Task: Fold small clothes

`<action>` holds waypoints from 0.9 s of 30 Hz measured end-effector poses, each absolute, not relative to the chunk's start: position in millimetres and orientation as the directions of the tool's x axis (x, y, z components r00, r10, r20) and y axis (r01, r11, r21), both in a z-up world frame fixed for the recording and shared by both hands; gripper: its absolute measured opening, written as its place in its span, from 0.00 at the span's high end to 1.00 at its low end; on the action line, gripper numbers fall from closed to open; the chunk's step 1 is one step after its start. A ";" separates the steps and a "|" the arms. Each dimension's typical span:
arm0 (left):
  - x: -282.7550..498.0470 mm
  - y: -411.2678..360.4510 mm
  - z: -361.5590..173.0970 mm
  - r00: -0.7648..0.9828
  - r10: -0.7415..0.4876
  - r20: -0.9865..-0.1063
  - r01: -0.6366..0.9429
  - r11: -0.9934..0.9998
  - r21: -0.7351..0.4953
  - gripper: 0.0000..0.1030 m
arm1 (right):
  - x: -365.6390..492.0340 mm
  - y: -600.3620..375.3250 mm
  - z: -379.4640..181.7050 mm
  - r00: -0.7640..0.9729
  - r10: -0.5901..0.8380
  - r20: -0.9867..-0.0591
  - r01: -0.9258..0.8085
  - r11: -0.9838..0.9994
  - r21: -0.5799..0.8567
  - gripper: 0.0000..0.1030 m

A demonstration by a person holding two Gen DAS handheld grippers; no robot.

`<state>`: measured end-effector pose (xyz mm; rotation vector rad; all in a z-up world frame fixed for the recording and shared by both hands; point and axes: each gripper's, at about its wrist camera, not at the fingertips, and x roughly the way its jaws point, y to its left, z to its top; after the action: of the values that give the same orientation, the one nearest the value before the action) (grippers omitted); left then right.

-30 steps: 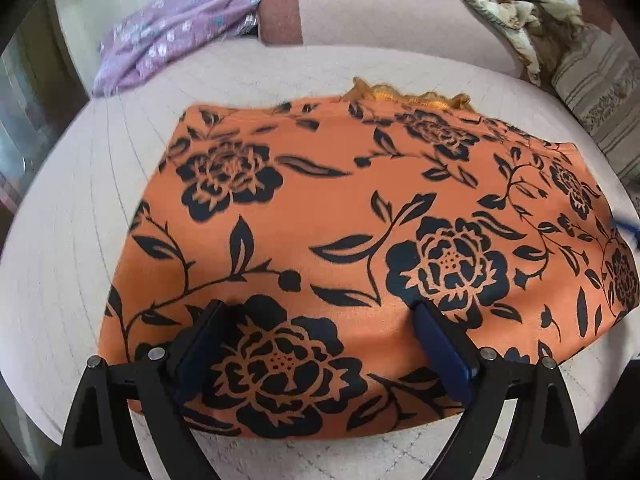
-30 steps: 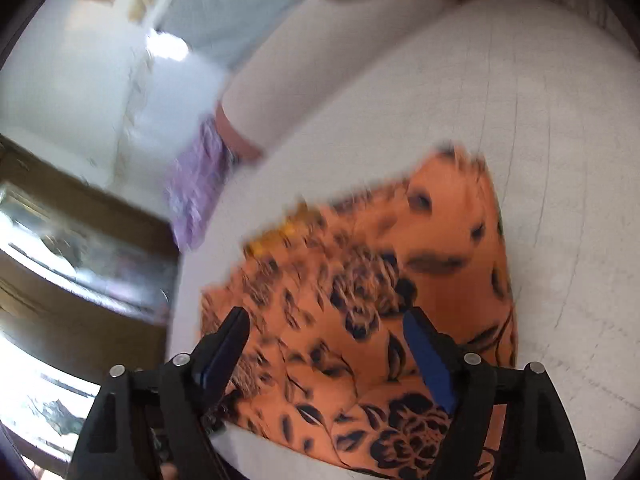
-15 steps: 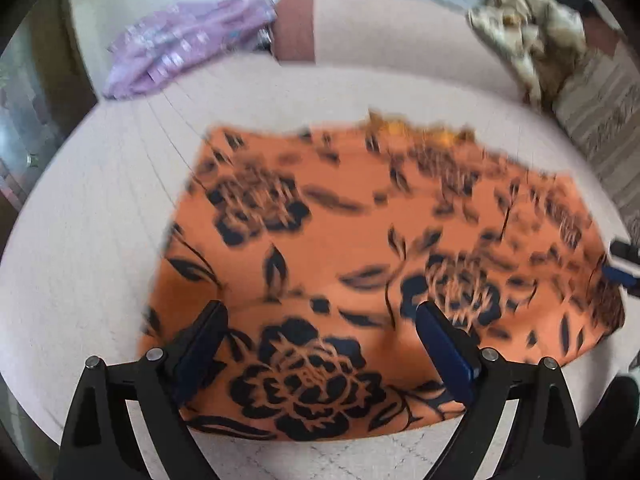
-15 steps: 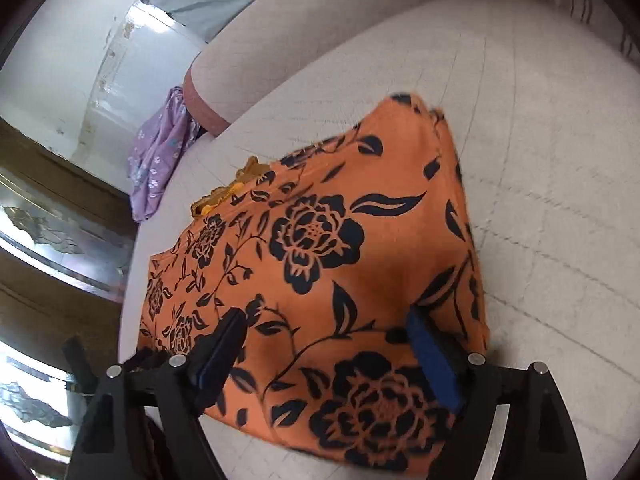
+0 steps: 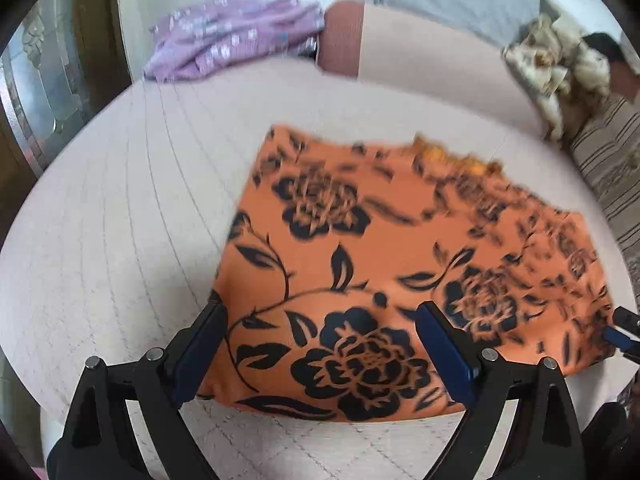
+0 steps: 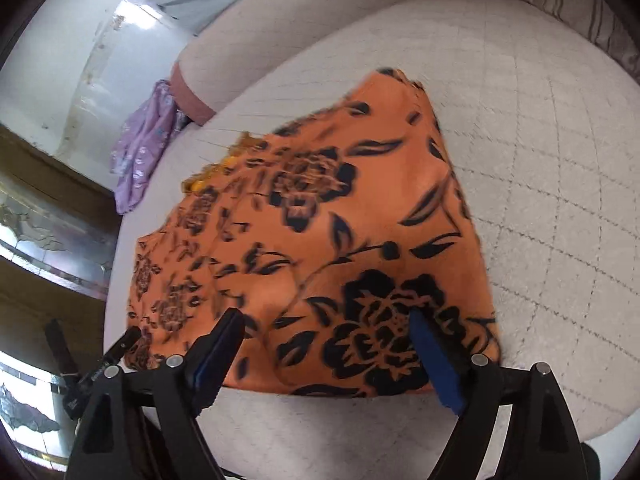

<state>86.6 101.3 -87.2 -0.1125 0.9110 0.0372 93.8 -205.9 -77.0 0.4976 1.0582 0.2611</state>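
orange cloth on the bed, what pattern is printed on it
The orange cloth carries a black floral print of large blossoms, leaves and vines, sharpest in the left wrist view.

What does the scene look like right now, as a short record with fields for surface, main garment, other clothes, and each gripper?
surface: pale quilted cushion
main garment: orange cloth with black flowers, lying flat, folded, with a yellow-orange fringe at its far edge
other clothes: purple garment at the far edge of the cushion; cream patterned cloth bunched at the back
left gripper: open, over the near edge of the cloth, nothing held
right gripper: open, over the cloth's near edge, nothing held
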 end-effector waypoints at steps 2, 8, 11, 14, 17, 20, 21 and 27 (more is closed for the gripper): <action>84.5 102.1 -93.9 0.601 0.019 -0.799 -0.082 0.996 -0.038 0.07 | 87.7 -210.1 -77.0 0.494 0.429 -0.756 0.023 0.863 0.504 0.16; 87.0 100.9 -106.4 0.546 0.045 -0.836 -0.078 0.997 0.002 0.07 | 82.4 -227.4 -86.7 0.501 0.435 -0.748 0.133 0.816 0.563 0.16; 81.2 104.9 -93.4 0.601 0.012 -0.799 -0.099 0.993 -0.059 0.07 | 82.1 -220.1 -67.3 0.538 0.445 -0.716 0.071 0.822 0.565 0.16; 87.3 107.6 -116.4 0.519 0.056 -0.853 -0.108 0.994 -0.001 0.07 | 86.4 -224.3 -74.4 0.535 0.421 -0.733 0.091 0.833 0.545 0.14; 85.2 109.6 -113.4 0.511 0.071 -0.857 -0.120 0.993 0.011 0.07 | 89.3 -233.2 -89.0 0.503 0.424 -0.753 0.136 0.822 0.553 0.14; 79.6 115.5 -93.3 0.555 0.024 -0.831 -0.135 0.989 -0.061 0.07 | 90.3 -229.0 -66.4 0.518 0.424 -0.743 0.102 0.832 0.545 0.14; 77.8 115.2 -89.2 0.566 0.028 -0.824 -0.132 0.990 -0.057 0.07 | 92.7 -226.9 -57.2 0.531 0.417 -0.737 0.081 0.841 0.534 0.14; 77.8 116.7 -126.3 0.491 0.051 -0.870 -0.123 0.992 -0.011 0.05 | 137.1 -215.8 -36.7 0.542 0.444 -0.714 0.019 0.842 0.539 0.14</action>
<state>77.8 116.7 -126.3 -0.0749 1.0523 0.1053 137.1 -215.8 -36.7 0.5299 0.9752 0.2664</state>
